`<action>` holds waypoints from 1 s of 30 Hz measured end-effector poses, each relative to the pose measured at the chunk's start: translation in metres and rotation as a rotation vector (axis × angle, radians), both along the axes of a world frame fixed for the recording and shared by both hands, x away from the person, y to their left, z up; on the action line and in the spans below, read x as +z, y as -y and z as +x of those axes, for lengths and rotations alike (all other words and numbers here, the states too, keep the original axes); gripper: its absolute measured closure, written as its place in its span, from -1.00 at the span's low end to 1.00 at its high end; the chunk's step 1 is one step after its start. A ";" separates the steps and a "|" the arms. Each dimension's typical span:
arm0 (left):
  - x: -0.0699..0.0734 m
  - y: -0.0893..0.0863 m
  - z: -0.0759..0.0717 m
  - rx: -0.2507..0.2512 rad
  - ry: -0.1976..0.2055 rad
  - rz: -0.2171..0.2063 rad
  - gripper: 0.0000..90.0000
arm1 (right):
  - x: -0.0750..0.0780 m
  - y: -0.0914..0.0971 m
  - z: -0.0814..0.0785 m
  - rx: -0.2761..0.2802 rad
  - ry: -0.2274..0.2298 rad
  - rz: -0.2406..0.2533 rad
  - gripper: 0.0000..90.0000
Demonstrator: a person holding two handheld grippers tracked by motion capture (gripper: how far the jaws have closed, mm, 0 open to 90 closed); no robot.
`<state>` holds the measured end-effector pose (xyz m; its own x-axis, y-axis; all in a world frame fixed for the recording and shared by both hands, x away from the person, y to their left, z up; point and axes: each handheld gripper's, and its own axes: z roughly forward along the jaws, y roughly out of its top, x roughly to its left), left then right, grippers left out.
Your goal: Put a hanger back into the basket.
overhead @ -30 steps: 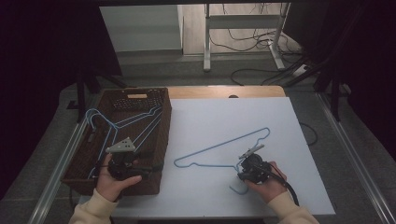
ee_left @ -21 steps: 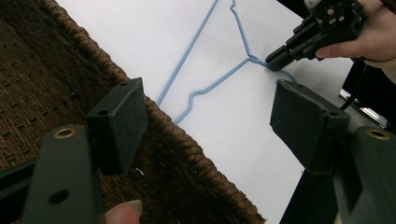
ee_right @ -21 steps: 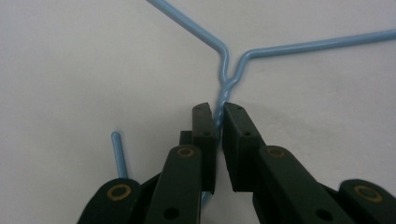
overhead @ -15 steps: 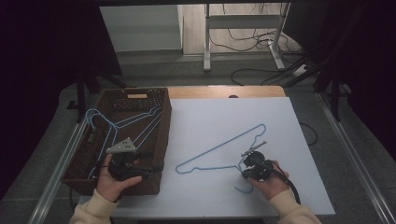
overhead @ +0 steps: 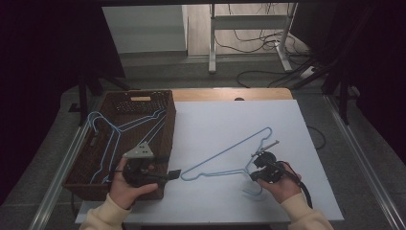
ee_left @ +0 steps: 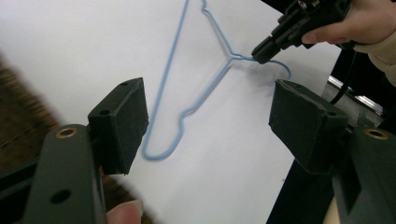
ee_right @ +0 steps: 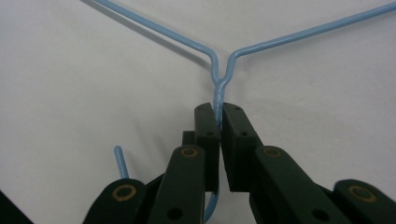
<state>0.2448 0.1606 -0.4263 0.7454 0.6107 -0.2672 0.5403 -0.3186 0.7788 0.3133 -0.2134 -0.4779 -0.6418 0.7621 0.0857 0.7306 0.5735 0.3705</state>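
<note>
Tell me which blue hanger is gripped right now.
The blue hanger on the white table: right gripper fingers pinch its neck. The hangers in the basket lie untouched.

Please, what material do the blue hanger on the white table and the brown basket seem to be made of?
The blue hanger looks like thin metal wire with a smooth, slightly glossy blue coating: it holds sharp bends and is twisted at the neck. The brown basket looks woven, wicker or plastic imitation; its walls show a fine mesh weave.

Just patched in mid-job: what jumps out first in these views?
The thin blue wire hanger lying on the white table, its neck pinched by the shut right tongs. The left tongs hang open near the hanger's corner, beside the dark woven basket holding more blue hangers.
</note>
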 end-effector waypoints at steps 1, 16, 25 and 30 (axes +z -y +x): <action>0.000 0.006 0.001 -0.011 -0.001 0.015 -0.37 | 0.001 0.000 0.000 0.001 0.000 0.002 0.90; -0.030 0.095 0.029 -0.133 -0.074 0.144 -0.36 | 0.008 0.001 -0.003 0.016 -0.006 0.024 0.90; -0.050 0.115 0.042 -0.119 -0.072 0.231 -0.31 | 0.010 0.000 -0.004 0.024 0.000 0.023 0.90; -0.058 0.127 0.047 -0.143 -0.080 0.250 -0.29 | 0.011 0.000 -0.004 0.028 0.001 0.024 0.90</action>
